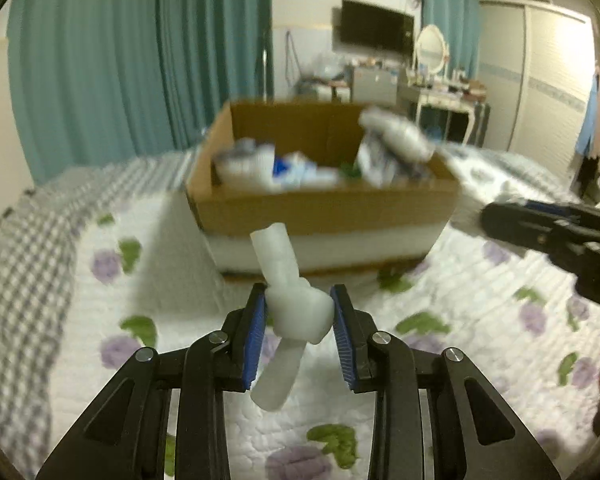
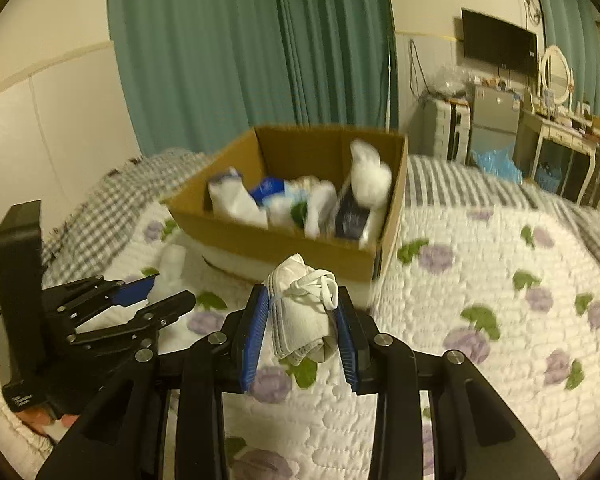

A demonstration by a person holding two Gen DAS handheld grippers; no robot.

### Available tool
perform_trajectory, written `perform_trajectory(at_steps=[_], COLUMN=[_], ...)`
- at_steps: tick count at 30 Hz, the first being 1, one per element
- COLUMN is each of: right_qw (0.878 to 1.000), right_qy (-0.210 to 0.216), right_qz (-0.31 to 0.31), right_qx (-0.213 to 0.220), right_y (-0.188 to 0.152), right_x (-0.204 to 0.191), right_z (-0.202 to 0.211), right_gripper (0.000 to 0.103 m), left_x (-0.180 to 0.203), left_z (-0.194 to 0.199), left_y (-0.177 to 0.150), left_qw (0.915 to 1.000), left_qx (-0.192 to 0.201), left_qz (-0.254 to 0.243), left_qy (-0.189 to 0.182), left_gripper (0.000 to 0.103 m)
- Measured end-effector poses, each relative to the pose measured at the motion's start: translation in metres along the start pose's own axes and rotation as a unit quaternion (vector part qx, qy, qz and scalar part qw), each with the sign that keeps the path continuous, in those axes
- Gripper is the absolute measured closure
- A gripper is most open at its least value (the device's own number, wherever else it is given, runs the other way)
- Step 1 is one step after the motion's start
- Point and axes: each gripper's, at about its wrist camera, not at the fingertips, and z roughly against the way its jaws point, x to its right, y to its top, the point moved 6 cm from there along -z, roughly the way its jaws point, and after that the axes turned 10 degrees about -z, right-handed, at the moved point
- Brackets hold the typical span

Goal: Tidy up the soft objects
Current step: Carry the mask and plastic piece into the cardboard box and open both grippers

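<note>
My left gripper (image 1: 299, 310) is shut on a knotted white sock (image 1: 290, 312), held above the bed quilt in front of a cardboard box (image 1: 320, 208). My right gripper (image 2: 302, 312) is shut on a folded white sock bundle (image 2: 302, 312), also in front of the box (image 2: 284, 236). The box holds several white and blue soft items, with a knotted white sock (image 2: 370, 178) at its right wall. The left gripper (image 2: 140, 300) also shows at the left in the right wrist view; the right gripper (image 1: 540, 228) shows at the right in the left wrist view.
The box sits on a white floral quilt (image 2: 480, 300) over a checked blanket (image 2: 100, 200). Teal curtains (image 2: 240, 48) hang behind. A dresser with mirror (image 2: 556, 120), a small fridge and a wall TV stand at the far right.
</note>
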Motion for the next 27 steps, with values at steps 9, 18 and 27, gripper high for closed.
perform_trajectory(at_steps=[9,18,27], right_qw=[0.996,0.996,0.998], right_qy=[-0.006,-0.018,-0.009], right_qz=[0.062,0.069,0.050], right_qx=[0.067,0.058,0.041], right_y=[0.085,0.142,0.147], right_x=[-0.025,-0.017,-0.002], right_z=[0.019,-0.039,-0.104], right_gripper=[0.070,0.070,0.062], left_x=[-0.009,-0.031,-0.043], left_z=[0.033,-0.020,-0.079], left_y=[0.087,0.131,0.130], left_qw=[0.9962,0.9959,0.9982], left_qx=[0.087,0.091,0.055], left_qz=[-0.004,-0.005,-0.025], left_qy=[0.001,-0.002,-0.001], left_gripper=[0.072,0.072,0.061])
